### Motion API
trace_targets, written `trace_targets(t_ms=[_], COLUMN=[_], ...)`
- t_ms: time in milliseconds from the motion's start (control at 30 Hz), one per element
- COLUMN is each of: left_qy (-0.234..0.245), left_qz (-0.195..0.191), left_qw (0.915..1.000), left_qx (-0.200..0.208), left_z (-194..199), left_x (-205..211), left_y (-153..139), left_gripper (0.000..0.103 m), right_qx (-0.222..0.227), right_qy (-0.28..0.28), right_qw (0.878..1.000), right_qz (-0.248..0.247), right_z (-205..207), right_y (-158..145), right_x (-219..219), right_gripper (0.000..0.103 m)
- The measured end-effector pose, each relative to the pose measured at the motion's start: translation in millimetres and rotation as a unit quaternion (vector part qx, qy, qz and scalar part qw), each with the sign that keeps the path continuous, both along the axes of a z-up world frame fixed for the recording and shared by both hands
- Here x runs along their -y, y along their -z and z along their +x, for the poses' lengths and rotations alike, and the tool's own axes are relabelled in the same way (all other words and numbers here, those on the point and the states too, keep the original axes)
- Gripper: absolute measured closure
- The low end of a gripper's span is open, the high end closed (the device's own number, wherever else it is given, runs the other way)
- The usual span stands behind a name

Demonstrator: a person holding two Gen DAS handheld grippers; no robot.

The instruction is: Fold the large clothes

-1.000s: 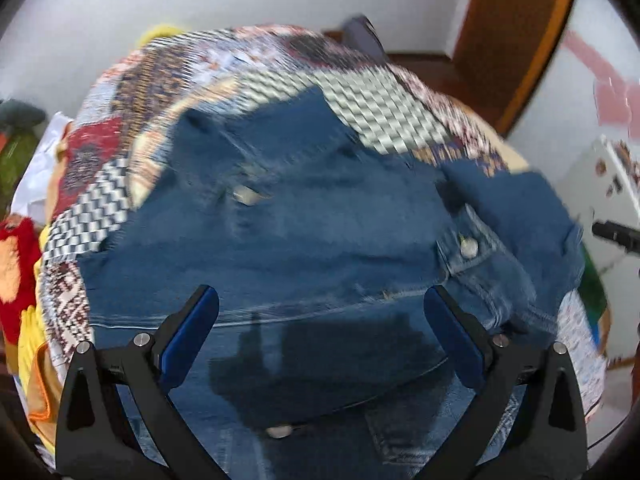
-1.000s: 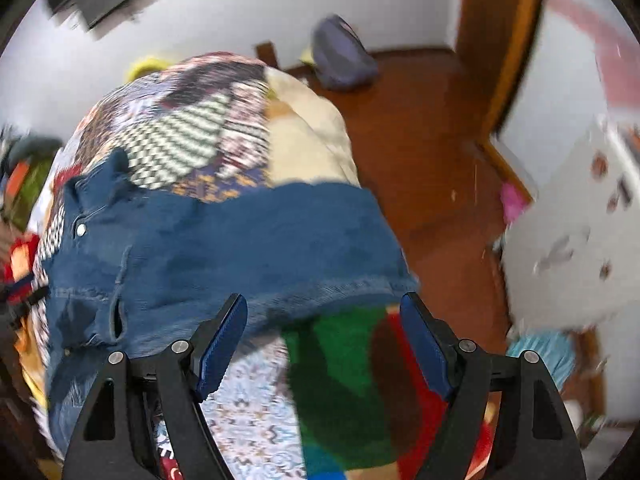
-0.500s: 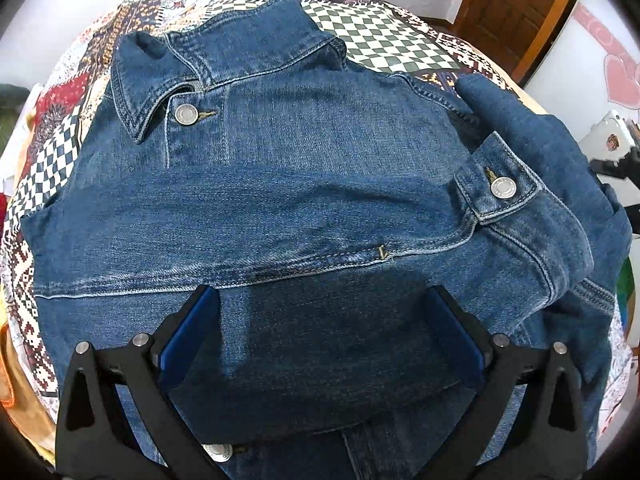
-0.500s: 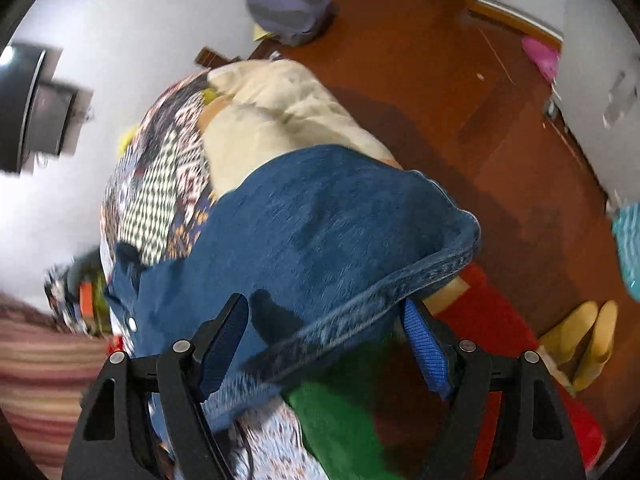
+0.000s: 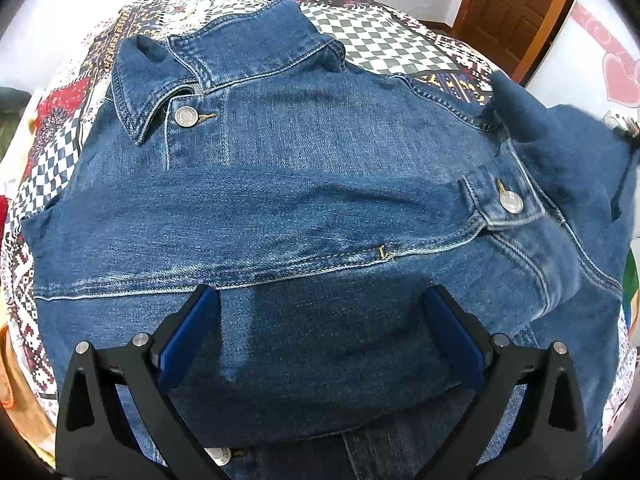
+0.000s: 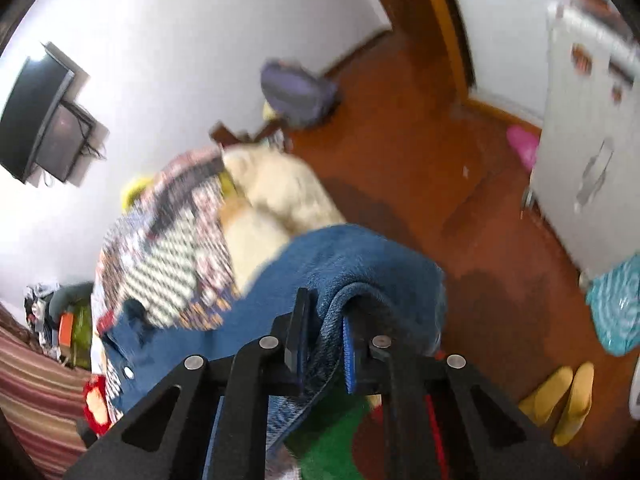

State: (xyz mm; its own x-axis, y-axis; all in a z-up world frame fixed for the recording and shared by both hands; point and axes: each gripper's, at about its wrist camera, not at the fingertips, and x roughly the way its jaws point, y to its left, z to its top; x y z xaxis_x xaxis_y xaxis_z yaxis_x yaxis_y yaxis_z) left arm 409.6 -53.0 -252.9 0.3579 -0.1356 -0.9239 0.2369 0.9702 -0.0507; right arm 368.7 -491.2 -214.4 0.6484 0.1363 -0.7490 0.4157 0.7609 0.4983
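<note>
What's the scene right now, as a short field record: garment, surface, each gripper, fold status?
garment: denim jacket, front up, collar at the far end, one sleeve folded across the chest
surface: patchwork bedspread on a bed
left gripper: open, jaws straddling the lower jacket, gripping nothing
right gripper: jaws have just closed, shut on a denim hem edge at the jacket's side
fold status: second side lifted off the bed, not yet laid over
off the bed: yellow slippers on the wooden floor
</note>
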Motion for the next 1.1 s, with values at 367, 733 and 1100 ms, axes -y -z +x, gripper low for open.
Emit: trace_targets(t_ms=[367, 733, 1100], left_qy=[-0.027, -0.104, -0.174], left_qz=[-0.026, -0.017, 0.008], left_qw=[0.9993, 0.9897, 0.9788], left_qx=[0.002, 0.097, 0.108], left_z=[-7, -48, -121], left_x=[-24, -125, -217], left_y=[-21, -88, -88], left_gripper=[0.000, 0.000, 0.000], right_qx=[0.128, 0.201, 0.034], right_qy=[-0.120, -0.289, -0.437], right_qw=[0.980, 0.928, 0.896], right_qz=[-0.095, -0.118, -0.070], right_z=[-15, -6, 25], right_y=[-131, -175, -48], right_x=[-89, -269, -429], right_gripper=[0.094, 0.094, 0.094])
